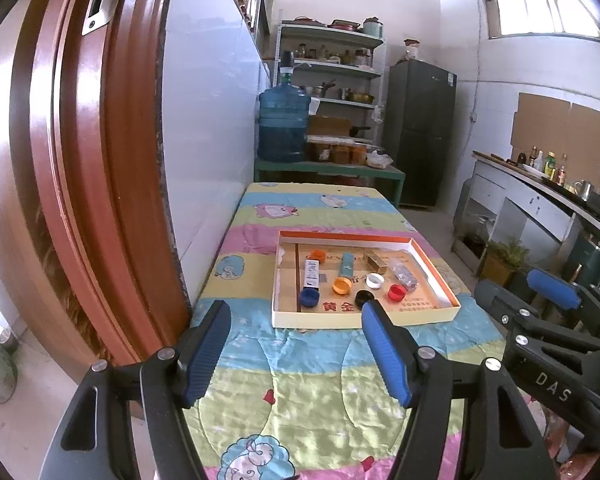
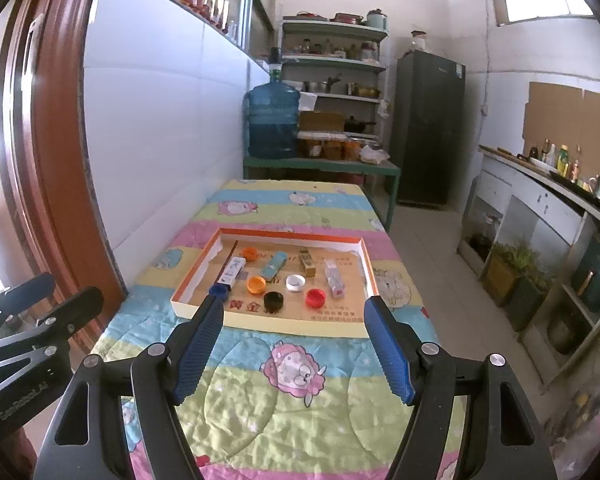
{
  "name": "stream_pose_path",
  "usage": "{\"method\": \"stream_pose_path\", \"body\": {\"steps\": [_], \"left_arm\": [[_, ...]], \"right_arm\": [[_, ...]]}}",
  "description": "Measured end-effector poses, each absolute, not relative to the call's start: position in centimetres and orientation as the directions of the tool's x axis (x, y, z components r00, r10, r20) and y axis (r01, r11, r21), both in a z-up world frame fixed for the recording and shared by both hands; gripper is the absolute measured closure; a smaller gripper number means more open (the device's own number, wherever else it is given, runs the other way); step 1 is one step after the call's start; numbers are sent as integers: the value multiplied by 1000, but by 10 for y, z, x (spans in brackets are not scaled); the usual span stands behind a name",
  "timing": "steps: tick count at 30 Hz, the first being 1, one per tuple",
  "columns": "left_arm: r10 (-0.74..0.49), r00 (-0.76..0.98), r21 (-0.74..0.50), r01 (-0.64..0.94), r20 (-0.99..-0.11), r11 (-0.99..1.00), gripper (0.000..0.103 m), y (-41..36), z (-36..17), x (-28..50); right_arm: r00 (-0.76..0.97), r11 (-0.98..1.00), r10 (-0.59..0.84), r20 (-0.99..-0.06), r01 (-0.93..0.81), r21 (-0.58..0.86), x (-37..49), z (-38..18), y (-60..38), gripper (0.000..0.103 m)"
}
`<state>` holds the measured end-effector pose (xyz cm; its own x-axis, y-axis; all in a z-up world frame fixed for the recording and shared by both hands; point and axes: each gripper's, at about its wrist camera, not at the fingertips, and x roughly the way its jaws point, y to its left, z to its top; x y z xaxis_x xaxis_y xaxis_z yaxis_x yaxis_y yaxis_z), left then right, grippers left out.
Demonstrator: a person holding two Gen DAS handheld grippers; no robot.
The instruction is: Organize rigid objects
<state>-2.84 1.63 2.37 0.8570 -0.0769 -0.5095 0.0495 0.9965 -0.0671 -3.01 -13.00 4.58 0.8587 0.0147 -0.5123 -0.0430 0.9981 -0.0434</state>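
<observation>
Both sets of jaws stand wide apart and hold nothing: the left gripper (image 1: 296, 354) and the right gripper (image 2: 294, 350) hang over the near end of the table (image 2: 284, 412), short of the shallow tray (image 2: 300, 326) that holds all the task's things. Inside the tray, the caps sit toward its near wall: blue cap (image 1: 310, 297) at the near left, orange cap (image 1: 342, 286), black cap (image 1: 364, 298), white cap (image 1: 375, 280) and red cap (image 1: 398, 293) spread across, with a second small orange cap (image 1: 319, 255) further back. Behind them lie the small boxes: white box (image 1: 311, 273), teal box (image 1: 346, 265), gold box (image 1: 376, 262) and a clear-wrapped packet (image 1: 405, 276) toward the tray's right wall. Whether this layout is the sorted result or a mix awaiting sorting, the scene fits either. Any pick here wants the jaws coming down over the tray wall, straddling one cap squarely without nudging its neighbours. Hard to read: the right view's near finger covers most of the blue cap, the left view's finger clips the black one, and box labels are too small.
</observation>
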Motion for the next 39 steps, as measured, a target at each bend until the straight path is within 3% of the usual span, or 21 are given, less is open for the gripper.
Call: {"method": "stream_pose_path", "body": {"steps": [39], "left_arm": [[-41,839,-52,15,-543,999,35,13,11,-13]], "right_arm": [[847,997,37,-531,-67,-38,-14,35,-130,29]]}}
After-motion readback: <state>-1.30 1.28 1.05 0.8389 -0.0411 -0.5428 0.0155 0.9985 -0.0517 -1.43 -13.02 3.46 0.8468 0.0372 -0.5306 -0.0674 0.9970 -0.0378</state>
